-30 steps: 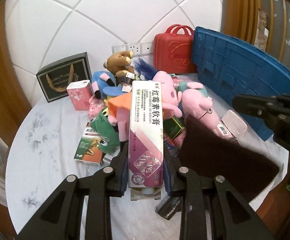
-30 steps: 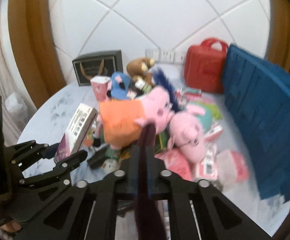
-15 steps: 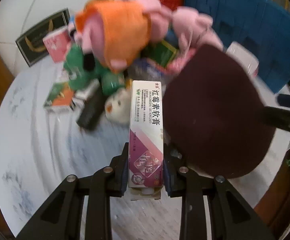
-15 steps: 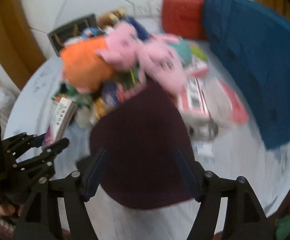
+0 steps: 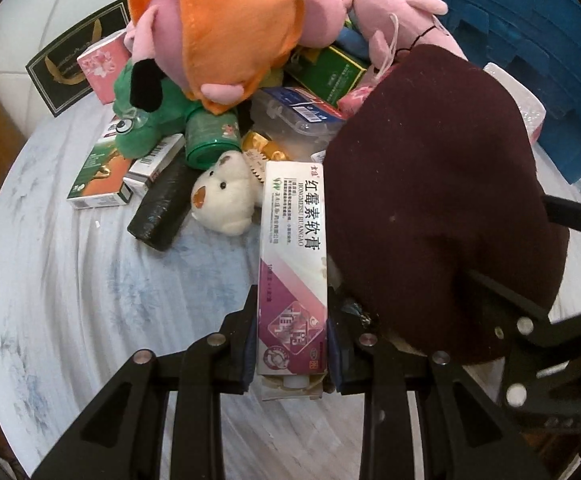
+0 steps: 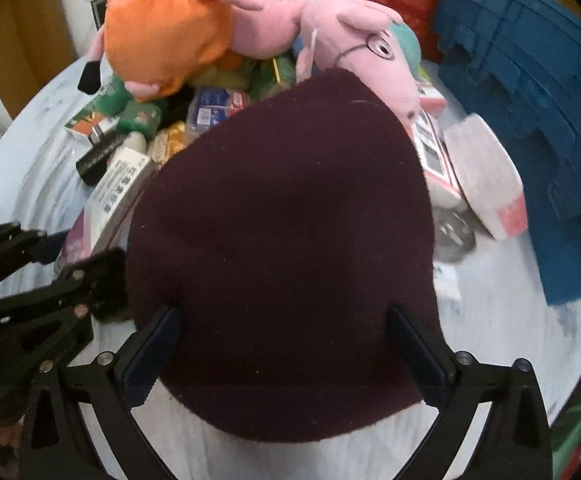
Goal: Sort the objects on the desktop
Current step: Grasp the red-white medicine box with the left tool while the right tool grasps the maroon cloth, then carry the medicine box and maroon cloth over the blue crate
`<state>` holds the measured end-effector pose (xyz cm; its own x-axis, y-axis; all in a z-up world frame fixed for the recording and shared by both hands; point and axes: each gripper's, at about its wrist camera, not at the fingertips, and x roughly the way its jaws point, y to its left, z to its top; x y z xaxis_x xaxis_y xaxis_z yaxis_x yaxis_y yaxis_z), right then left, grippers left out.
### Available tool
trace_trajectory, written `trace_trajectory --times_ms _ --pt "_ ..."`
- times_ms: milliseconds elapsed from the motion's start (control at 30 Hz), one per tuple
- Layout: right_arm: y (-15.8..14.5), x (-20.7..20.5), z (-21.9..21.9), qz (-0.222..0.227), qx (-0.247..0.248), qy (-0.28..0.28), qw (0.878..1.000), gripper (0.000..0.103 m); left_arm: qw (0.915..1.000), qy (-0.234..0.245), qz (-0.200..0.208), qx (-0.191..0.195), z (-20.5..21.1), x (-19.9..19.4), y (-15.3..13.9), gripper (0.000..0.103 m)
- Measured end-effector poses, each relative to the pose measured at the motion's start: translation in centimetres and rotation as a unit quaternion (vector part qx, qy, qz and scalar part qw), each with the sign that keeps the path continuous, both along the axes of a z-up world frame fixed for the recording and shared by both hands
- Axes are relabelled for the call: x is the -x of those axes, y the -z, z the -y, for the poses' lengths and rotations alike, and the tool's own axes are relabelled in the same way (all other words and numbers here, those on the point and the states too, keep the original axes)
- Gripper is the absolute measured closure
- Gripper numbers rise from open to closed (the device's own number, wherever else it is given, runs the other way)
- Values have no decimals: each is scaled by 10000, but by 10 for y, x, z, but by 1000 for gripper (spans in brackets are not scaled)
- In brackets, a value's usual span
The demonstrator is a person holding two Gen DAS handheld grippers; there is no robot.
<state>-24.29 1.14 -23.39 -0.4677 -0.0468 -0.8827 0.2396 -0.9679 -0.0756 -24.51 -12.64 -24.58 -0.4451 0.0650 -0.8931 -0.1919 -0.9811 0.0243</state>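
We look down on a round white marbled table [image 5: 70, 272] crowded with things yet to be sorted. We take the pile of plush toys at its far side as our landmark: a pink pig toy in an orange dress [image 5: 226, 28] lies on top, a second pink pig [image 6: 366, 44] beside it. In our left gripper [image 5: 292, 344] we pinch a long white and purple ointment box [image 5: 293, 256], jaws pressed against both its sides, its far end pointing at the pile and reaching a small cream bear toy [image 5: 222, 200] at the pile's near edge. Our right gripper [image 6: 286, 344] has just been opening; its jaws now stand wide, and a dark maroon cloth [image 6: 282, 240] lies between them on the near side of the pile, the pads not visibly pressing it. Beyond the pile to the right stands a blue plastic crate [image 6: 530, 92]. We judge the sorting barely begun: boxes, a green bottle and packets are jumbled under the toys, and nothing shows in the crate. The cloth hides much of the table and part of the pile; what lies beneath it we cannot tell, and the crate's inside is out of view.
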Motion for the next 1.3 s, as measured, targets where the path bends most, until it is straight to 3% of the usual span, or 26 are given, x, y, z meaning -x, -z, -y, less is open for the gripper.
trace_trajectory --times_ms 133,200,300,333,367,500,700,1000,1300 --pt "1 5 -1 -52 40 41 10000 1 10000 -1 4 10 1 4 -1 76" --pt "-3 5 2 -103 -12 0 9999 9 10000 9 -7 12 1 4 -2 75" --pt "-20 3 6 -339 7 -67 9994 42 10000 41 -64 -5 0 4 -7 75" --pt "-26 3 7 -397 34 -74 9992 61 9999 61 -102 -14 0 4 -10 75" --pt "-31 4 7 -412 69 -61 9991 67 9999 78 -138 -16 -1 4 -13 75" --pt "-37 7 3 -368 229 -39 9991 71 9994 118 -325 -41 -4 -1 -30 75" --pt "-89 2 -1 -1009 533 -115 9934 76 9961 98 -862 -143 -6 -2 -76 75" --pt "-167 8 -20 -1871 710 -370 9791 77 9843 -284 -1725 -255 -21 3 -154 75" --pt "-231 20 -69 -2475 825 -1001 9602 77 9672 -913 -2356 -273 -78 8 -212 75"
